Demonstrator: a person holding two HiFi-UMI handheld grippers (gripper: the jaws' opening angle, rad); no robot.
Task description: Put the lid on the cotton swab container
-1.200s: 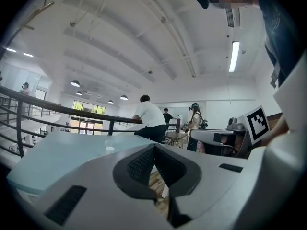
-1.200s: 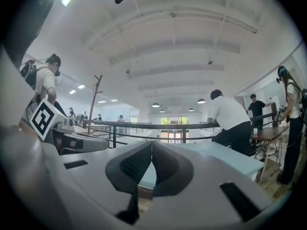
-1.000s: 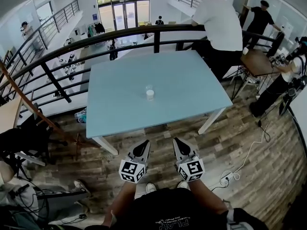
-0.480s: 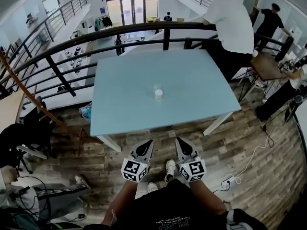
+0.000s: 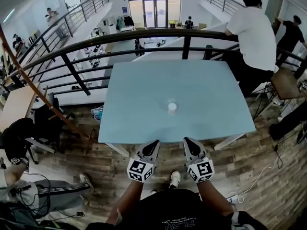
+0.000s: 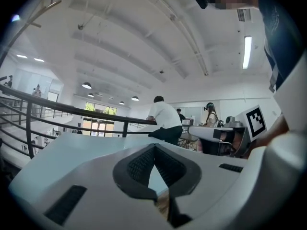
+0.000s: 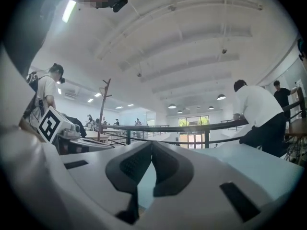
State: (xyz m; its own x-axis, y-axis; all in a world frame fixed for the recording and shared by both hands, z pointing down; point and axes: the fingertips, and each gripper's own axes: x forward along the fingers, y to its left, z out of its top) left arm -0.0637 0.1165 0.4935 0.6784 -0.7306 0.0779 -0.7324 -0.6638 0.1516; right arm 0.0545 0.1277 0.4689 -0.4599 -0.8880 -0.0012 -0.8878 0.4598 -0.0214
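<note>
Left gripper (image 5: 154, 143) and right gripper (image 5: 187, 141) clenched, empty; reaching in shut, I could topple that small container (image 5: 172, 108) on the tabletop (image 5: 139, 95).

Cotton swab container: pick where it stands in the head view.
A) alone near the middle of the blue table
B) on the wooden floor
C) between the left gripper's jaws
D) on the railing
A: the cotton swab container stands alone near the middle of the table, ahead of the left gripper and the right gripper, neither touching it.
</note>
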